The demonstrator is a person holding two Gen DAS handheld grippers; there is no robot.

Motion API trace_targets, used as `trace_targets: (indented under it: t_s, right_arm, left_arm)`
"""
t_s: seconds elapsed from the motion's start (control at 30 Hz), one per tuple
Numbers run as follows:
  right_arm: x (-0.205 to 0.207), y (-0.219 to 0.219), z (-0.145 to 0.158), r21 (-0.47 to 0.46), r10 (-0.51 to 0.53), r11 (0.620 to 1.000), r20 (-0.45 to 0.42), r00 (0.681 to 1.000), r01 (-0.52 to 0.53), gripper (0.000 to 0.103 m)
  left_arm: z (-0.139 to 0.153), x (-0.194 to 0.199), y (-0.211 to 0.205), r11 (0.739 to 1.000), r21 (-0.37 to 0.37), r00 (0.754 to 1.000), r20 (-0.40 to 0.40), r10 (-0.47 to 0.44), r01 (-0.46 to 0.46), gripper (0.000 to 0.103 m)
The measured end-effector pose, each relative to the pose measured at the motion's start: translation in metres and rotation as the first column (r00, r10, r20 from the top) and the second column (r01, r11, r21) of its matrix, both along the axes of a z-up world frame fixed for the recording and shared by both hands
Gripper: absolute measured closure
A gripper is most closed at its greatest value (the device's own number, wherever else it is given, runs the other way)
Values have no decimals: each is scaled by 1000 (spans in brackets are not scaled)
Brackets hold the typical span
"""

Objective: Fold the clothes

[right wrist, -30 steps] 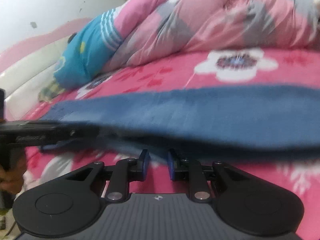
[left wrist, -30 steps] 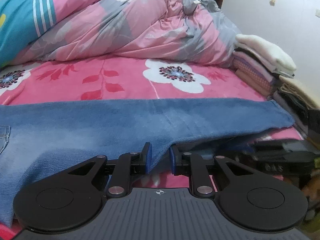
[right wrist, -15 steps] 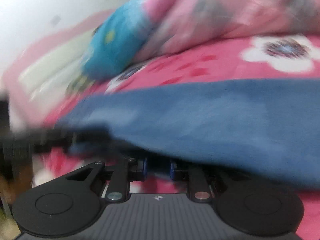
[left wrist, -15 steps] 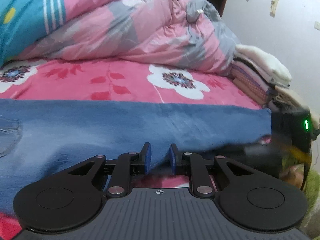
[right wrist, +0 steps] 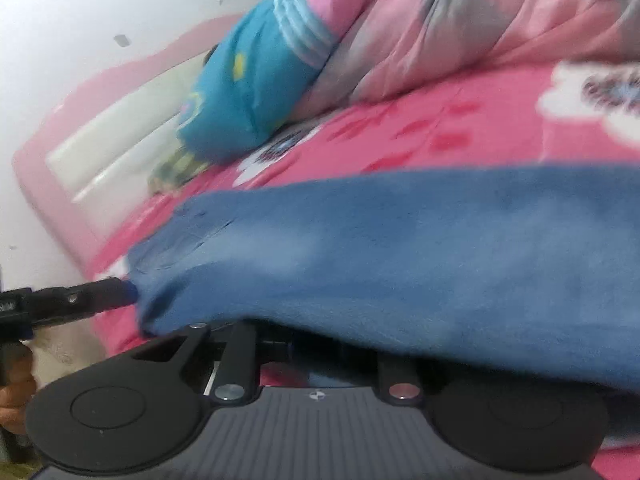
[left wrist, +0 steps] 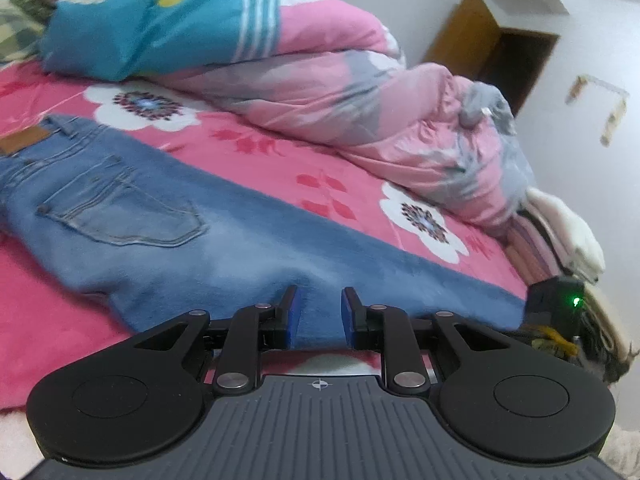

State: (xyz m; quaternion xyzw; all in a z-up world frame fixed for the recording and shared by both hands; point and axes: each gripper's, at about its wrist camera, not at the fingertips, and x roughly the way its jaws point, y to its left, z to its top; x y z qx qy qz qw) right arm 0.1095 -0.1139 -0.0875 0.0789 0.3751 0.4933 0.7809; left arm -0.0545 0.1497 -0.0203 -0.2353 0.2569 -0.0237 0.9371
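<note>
One pair of jeans (left wrist: 168, 236) lies across the pink bedspread (left wrist: 256, 152), waistband at the left, leg running off to the right. No containers anywhere here, just the bed and what's piled on it.

The left gripper (left wrist: 318, 312) sits at the near edge of the leg, blue pads (left wrist: 294, 316) apart with denim in the gap; whether they actually pinch it can't be told. From the left wrist view come the back pocket, the leather waist patch, one rumpled quilt (left wrist: 360, 92), a stack of folded laundry (left wrist: 560, 232) at the far right, and a brown door (left wrist: 492, 44).

The right wrist view gives something else: the headboard (right wrist: 80, 152) at the left, a hand (right wrist: 16, 392) low in the corner, and the left gripper poking in against the denim edge. The right gripper (right wrist: 316, 344) is buried under the jeans, fingertips hidden, so its jaws can't be read.

Count: two grippers, one garment.
</note>
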Motion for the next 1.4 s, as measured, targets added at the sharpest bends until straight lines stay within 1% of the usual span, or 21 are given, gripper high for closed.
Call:
trace_targets:
  t_s: [0.07,0.1,0.13,0.17,0.27,0.3,0.33,0.4,0.5,0.53,0.57,0.63,0.7,0.83,0.93,1.03,1.07,1.17,1.23,1.33,1.4]
  right_arm:
    - [-21,11,3,-42,89,995,83,993,-85,83]
    - [-21,13,5,-40,95,995,77,993,-92,83]
    - [-21,14,6,-35,98,995,66,993,-96,84]
    - [-12,15,5,-11,61,998,26,998,-61,85]
    - [-1,24,-4,38,34,999,-77,996,-31,84]
    - [-10,30,-5,32,82,996,-61,995,-80,84]
    - [-18,35,-3,13,118,993,-24,993,-118,84]
    - [-22,39,2,-7,138,990,3,990,-138,85]
    - [4,44,-6,61,52,997,-121,991,-45,86]
    - [6,47,-10,75,56,996,-154,987,-44,85]
    - [0,55,-13,77,97,993,-154,983,-86,85]
    - [-18,68,-10,58,177,983,-103,979,-172,85]
    - [-16,72,-8,67,176,983,-116,978,-169,86]
    - [-22,78,-14,79,179,982,-128,975,-170,86]
    - [-31,80,-12,61,203,978,-98,974,-198,88]
    - [-17,79,-12,66,103,993,-117,988,-96,91]
    - [-18,78,-18,78,95,993,-139,986,-84,91]
    - [-57,69,-14,31,154,988,-13,988,-154,90]
    - [-68,55,-10,21,188,982,-44,981,-187,90]
    - [-75,17,5,10,117,993,20,993,-117,89]
    - [-71,-10,21,5,39,999,90,995,-39,89]
  left_arm:
    - [0,-4,4,1000,-4,1000,7,8,-8,81]
    - [0,-5,6,1000,-6,1000,10,13,-13,81]
    - [0,-4,9,1000,-10,1000,10,20,-20,80]
    - [-1,-3,11,999,-16,1000,9,29,-29,80]
    - [1,1,19,997,-24,997,-21,68,-68,80]
    - [3,2,22,996,-20,996,-31,82,-82,80]
    - [8,1,25,995,-4,995,-30,99,-99,80]
    - [29,-2,35,990,38,991,-2,134,-134,80]
    - [71,-8,48,971,138,979,74,189,-198,79]
    - [82,-10,50,961,175,975,91,200,-214,78]
    - [93,-12,52,951,210,972,108,209,-228,75]
    - [101,-12,55,940,258,973,115,200,-224,72]
    - [89,-5,56,936,292,980,62,188,-198,72]
    - [44,11,50,930,338,981,-73,178,-144,72]
    - [18,14,43,923,368,979,-119,168,-114,72]
    - [6,14,45,922,371,976,-137,170,-109,72]
    - [5,14,44,922,373,977,-137,165,-103,72]
    - [4,11,39,913,398,984,-112,142,-86,72]
    - [2,10,35,909,410,987,-99,129,-78,70]
    - [1,11,27,914,403,992,-82,96,-55,67]
    - [2,11,18,911,411,997,-57,45,-18,60]
